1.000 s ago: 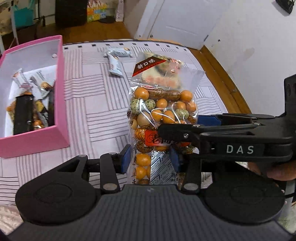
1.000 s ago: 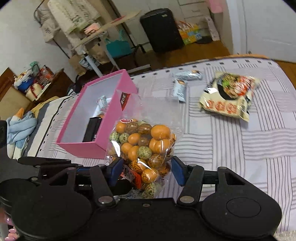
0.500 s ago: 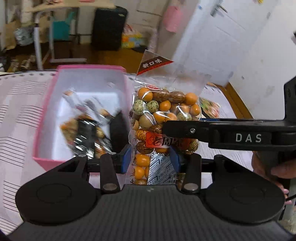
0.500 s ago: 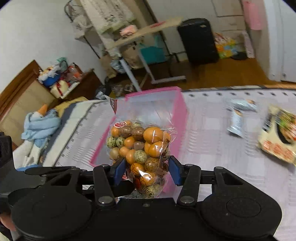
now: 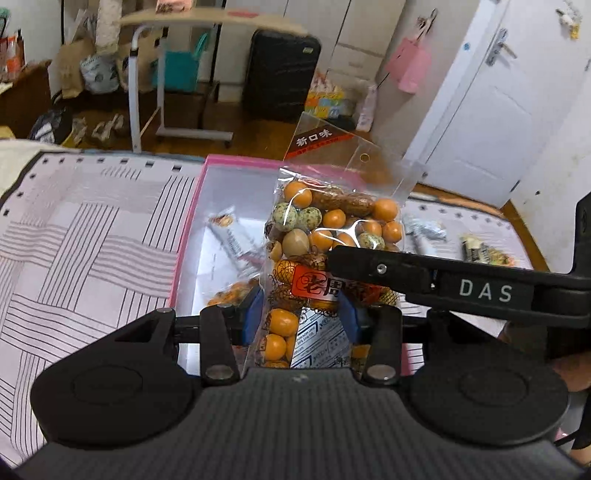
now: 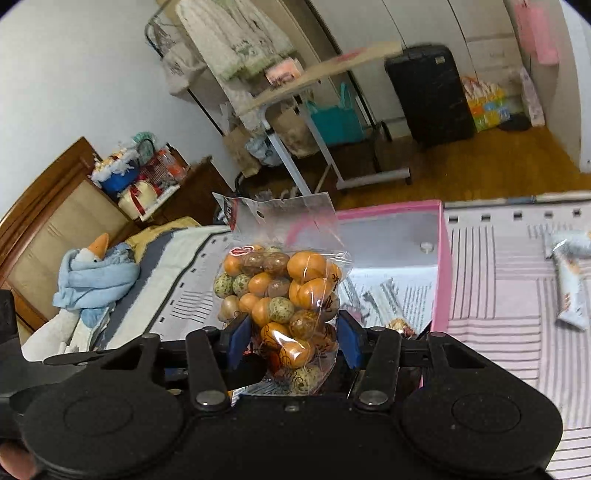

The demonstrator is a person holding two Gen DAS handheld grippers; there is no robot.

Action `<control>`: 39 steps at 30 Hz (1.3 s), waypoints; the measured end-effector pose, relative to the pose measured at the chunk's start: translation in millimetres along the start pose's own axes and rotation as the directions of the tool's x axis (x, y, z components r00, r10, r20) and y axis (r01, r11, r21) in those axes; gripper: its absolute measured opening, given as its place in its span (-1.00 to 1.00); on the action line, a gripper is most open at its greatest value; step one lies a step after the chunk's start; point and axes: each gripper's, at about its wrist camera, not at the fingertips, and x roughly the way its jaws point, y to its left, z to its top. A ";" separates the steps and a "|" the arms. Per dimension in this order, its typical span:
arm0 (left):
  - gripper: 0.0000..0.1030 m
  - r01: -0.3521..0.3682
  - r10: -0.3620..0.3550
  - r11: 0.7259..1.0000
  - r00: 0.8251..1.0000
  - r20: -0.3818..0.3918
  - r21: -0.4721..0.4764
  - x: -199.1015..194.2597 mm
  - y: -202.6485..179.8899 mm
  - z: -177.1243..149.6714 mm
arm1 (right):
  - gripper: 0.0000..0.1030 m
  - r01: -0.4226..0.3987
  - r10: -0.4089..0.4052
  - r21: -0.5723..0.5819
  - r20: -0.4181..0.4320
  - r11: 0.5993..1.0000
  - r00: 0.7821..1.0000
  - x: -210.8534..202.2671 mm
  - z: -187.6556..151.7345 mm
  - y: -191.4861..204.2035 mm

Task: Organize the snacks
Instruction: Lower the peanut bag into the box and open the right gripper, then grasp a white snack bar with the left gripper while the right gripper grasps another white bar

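Observation:
A clear bag of orange and speckled coated nuts [image 5: 332,225] hangs upright between both grippers. My left gripper [image 5: 301,317] is shut on its lower part, the blue pads pressing its sides. One finger [image 5: 369,264] of my right gripper crosses the bag's front from the right. In the right wrist view my right gripper [image 6: 293,339] is shut on the same bag [image 6: 280,284]. The open pink box [image 5: 184,236] lies directly behind and below the bag, with snack packets [image 5: 236,243] inside. The right wrist view has the box [image 6: 441,266] just right of the bag.
Loose snack packets [image 5: 424,232] [image 6: 569,291] lie on the striped bed cover [image 5: 92,240] right of the box. A stuffed goose in a blue scarf [image 6: 96,273] sits at the bed's left side. Beyond the bed are a wheeled table [image 5: 177,22], a black suitcase [image 5: 280,74] and wooden floor.
Both grippers have carried the bag leftward together across the bed. The pink box, first off to the left, now sits straight behind the bag. The large noodle packet has left both views.

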 end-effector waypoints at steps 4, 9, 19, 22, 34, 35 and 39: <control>-0.20 -0.030 0.031 0.999 0.999 -0.044 0.010 25.2 7.7 0.8 | 0.09 0.059 -0.058 0.033 -0.046 0.998 0.997 26.7 -7.5 -2.0; -0.22 -0.081 0.084 0.995 0.995 -0.052 0.049 37.0 4.8 0.3 | 0.09 0.069 -0.064 0.072 -0.066 0.995 0.996 44.2 -11.6 -8.1; -0.12 -0.145 0.146 0.989 0.987 -0.059 0.028 14.8 6.4 -5.7 | 0.25 0.125 -0.129 -0.072 -0.054 0.990 0.990 5.9 -9.2 9.6; -0.05 -0.142 0.144 0.989 0.987 -0.068 0.039 1.9 1.8 -8.3 | 0.25 0.157 -0.164 -0.108 -0.061 0.982 0.985 -15.6 -10.7 11.8; 0.13 -0.093 0.099 0.987 0.994 -0.038 0.134 -51.2 -51.0 -17.8 | 0.25 0.233 -0.248 -0.166 -0.076 0.958 0.966 -101.5 -17.7 0.2; 0.14 -0.090 0.095 0.986 0.995 -0.034 0.140 -54.8 -55.6 -18.6 | 0.25 0.236 -0.251 -0.168 -0.073 0.957 0.965 -107.6 -18.1 -0.8; 0.16 -0.075 0.080 0.983 0.997 -0.022 0.168 -66.3 -74.3 -21.1 | 0.25 0.251 -0.263 -0.185 -0.048 0.950 0.964 -134.0 -20.6 -5.5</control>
